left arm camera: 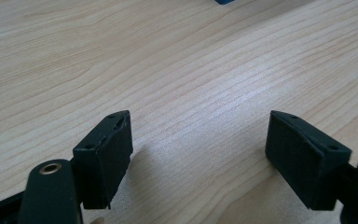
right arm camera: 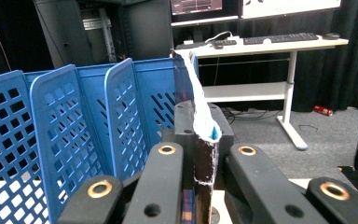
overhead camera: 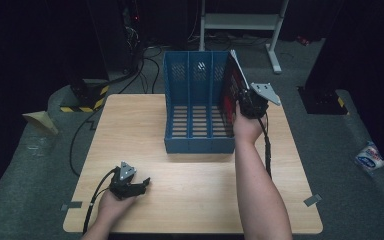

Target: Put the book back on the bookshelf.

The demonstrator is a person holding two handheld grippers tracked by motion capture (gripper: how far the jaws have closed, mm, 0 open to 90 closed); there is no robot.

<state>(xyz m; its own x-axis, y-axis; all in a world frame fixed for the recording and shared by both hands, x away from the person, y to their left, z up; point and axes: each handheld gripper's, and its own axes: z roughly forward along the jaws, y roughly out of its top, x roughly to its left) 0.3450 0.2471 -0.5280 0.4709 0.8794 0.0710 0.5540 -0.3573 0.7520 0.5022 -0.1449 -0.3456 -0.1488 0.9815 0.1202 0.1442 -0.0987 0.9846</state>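
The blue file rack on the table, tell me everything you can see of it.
The blue file rack looks like plastic, with a slatted floor, perforated back wall and upright perforated dividers forming compartments, all open at the front. It stands upright toward the far side of the wooden table. A thin dark red book, clamped in the right gripper, leans at its right-hand end.

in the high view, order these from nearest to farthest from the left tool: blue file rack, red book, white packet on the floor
Measured from the left tool, open near the table's front left:
1. Blue file rack, mid-table, up and to its right.
2. Red book, upright at the rack's right end, clamped in the right tool.
3. White packet, on the floor off the table's right side.
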